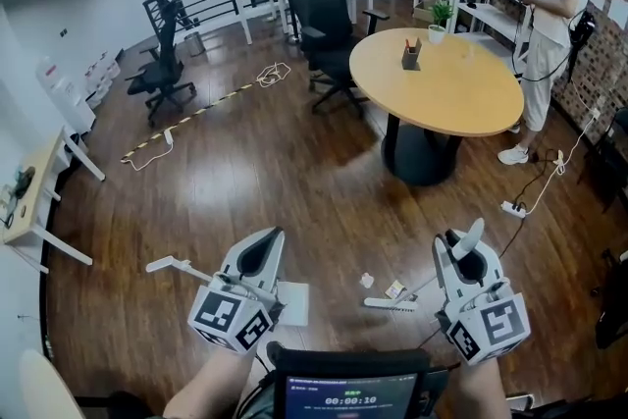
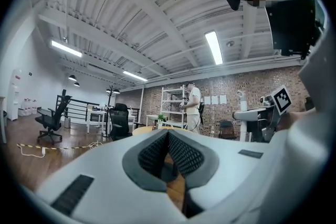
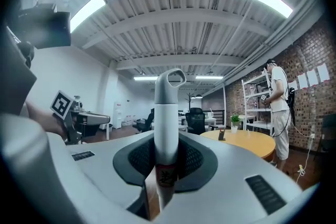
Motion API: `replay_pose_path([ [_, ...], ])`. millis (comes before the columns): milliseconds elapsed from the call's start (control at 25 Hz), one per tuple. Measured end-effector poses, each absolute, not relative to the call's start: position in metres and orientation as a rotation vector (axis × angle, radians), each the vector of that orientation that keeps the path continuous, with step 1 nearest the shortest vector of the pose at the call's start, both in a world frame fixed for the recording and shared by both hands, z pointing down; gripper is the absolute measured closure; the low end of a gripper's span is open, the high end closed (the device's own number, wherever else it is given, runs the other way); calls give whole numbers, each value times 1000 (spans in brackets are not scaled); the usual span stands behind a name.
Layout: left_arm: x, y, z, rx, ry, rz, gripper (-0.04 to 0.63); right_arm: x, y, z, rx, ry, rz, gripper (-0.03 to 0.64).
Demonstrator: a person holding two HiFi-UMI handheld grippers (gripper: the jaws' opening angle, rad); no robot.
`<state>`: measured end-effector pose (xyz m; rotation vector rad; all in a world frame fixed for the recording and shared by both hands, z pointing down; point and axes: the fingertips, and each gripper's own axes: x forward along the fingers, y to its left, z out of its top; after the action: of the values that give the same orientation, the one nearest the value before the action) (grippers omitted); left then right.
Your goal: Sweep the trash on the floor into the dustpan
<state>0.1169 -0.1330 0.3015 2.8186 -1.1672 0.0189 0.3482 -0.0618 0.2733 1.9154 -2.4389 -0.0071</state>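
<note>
Your right gripper pinches the white broom handle, which stands upright between the pads. The broom head rests on the floor just beside two small bits of trash. Your left gripper is pressed together on nothing and hangs over the dustpan. The dustpan lies flat on the floor, left of the trash, near it but apart. Judgement: take the dustpan's handle first and set its lip down facing the trash. Then drag the broom toward it in short low strokes, bristles flat so the scraps don't flick past.
</note>
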Motion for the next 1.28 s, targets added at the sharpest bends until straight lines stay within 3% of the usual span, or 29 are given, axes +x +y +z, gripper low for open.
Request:
replay_pose_path([
  [360, 141, -117, 315, 2793, -1173, 64, 572, 361, -51, 286, 1869, -2480, 7, 532],
  [1000, -57, -66, 337, 2853, -957, 6, 572, 195, 21, 288, 2093, -2368, 103, 532],
  [1280, -63, -31, 326, 2860, -1003, -21, 572, 185, 60, 271, 2093, -2377, 69, 534],
])
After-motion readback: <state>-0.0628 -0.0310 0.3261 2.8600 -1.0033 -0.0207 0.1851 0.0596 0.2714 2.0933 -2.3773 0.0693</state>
